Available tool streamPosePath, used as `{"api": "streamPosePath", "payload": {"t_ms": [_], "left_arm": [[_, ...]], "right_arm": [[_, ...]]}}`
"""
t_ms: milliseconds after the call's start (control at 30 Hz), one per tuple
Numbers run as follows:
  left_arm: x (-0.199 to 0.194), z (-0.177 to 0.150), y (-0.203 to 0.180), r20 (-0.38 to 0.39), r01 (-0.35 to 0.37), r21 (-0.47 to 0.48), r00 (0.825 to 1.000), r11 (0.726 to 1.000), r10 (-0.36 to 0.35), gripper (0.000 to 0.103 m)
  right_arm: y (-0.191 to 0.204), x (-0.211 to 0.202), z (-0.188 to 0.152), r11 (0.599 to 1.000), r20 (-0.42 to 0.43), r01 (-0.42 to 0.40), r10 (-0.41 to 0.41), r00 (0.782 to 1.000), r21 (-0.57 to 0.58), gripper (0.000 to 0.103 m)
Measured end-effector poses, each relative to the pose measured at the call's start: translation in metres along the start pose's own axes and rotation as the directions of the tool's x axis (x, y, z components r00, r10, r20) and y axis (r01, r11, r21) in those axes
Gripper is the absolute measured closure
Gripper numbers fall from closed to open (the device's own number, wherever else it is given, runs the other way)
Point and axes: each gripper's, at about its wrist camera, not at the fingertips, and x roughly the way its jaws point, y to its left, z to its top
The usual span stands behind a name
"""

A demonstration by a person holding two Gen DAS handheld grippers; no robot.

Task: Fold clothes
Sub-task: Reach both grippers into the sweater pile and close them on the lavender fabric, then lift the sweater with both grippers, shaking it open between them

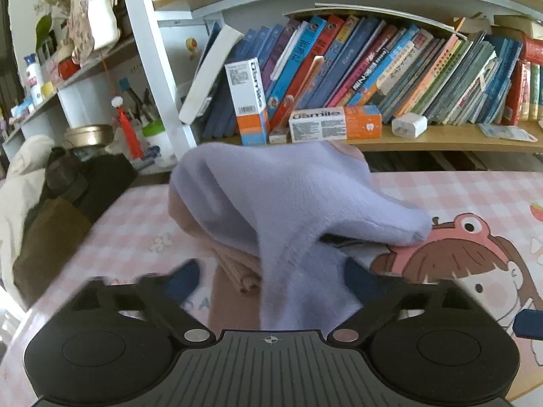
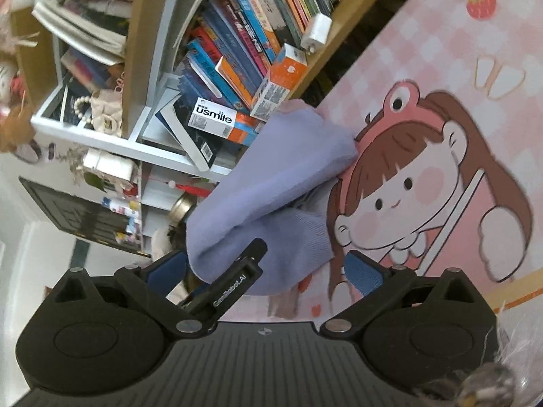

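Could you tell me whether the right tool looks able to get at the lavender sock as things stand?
Probably yes: the right tool is open with the lavender sock lying between its fingers, though the left tool crosses in front.

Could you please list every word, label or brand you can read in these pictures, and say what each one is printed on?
"usmile": upright box on the bookshelf.
"usmile": box lying flat beside it.
"usmile": dark-topped box, right wrist view.
"GenRobot.AI": black gripper finger.
Book spines: too blurred to read.

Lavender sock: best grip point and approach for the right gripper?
Probably the ribbed cuff end of the lavender sock, lying between the right gripper fingers; come straight forward. The toe end droops onto the pink mat, offering no firm edge.
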Motion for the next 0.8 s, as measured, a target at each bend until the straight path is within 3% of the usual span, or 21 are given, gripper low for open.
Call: {"api": "streamPosePath", "payload": {"t_ms": [67,133,267,467,533,567,600,700,800], "left_arm": [[0.001,0.001,0.012,-0.042,0.036,-0.051,0.998,0.998,-0.038,0.098],[-0.011,-0.001,0.024,-0.022,0.09,-0.085,0.996,0.992,-0.092,0.099],[-0.058,-0.005,0.024,0.033,0.171,0.01,0.985,0.985,-0.171,0.099],[-0.121,-0.015,0.037,0.072,0.236,0.002,0.969,0.972,-0.236,0.099],[-0.136,-0.019,0.04,0.077,0.251,0.009,0.965,0.968,-0.251,0.099],[-0.143,-0.021,0.04,0.082,0.25,0.023,0.965,0.968,-0.251,0.099],[-0.15,-0.023,0.039,0.087,0.246,0.038,0.965,0.968,-0.249,0.099],[-0.161,-0.029,0.04,0.09,0.22,0.059,0.97,0.974,-0.225,0.099],[-0.169,-0.032,0.04,0.084,0.227,0.078,0.969,0.971,-0.233,0.099]], "right_arm": [[-0.001,0.005,0.0,1.0,-0.007,-0.01,0.01,1.0,0.028,0.002],[-0.001,0.012,0.0,0.998,-0.014,-0.028,0.029,0.999,0.05,0.002],[-0.008,0.026,0.0,0.989,-0.047,-0.045,0.052,0.998,0.142,0.002],[-0.025,0.046,-0.005,0.953,-0.063,-0.06,0.082,0.995,0.298,0.009],[-0.03,0.052,-0.009,0.942,-0.085,-0.012,0.042,0.996,0.336,0.017],[-0.031,0.054,-0.011,0.94,-0.106,0.034,0.003,0.994,0.34,0.032],[-0.031,0.056,-0.013,0.936,-0.127,0.077,-0.035,0.991,0.343,0.053],[-0.03,0.048,-0.017,0.94,-0.11,0.093,-0.059,0.992,0.33,0.08],[-0.022,0.03,-0.012,0.96,-0.055,0.078,-0.065,0.996,0.268,0.092]]}}
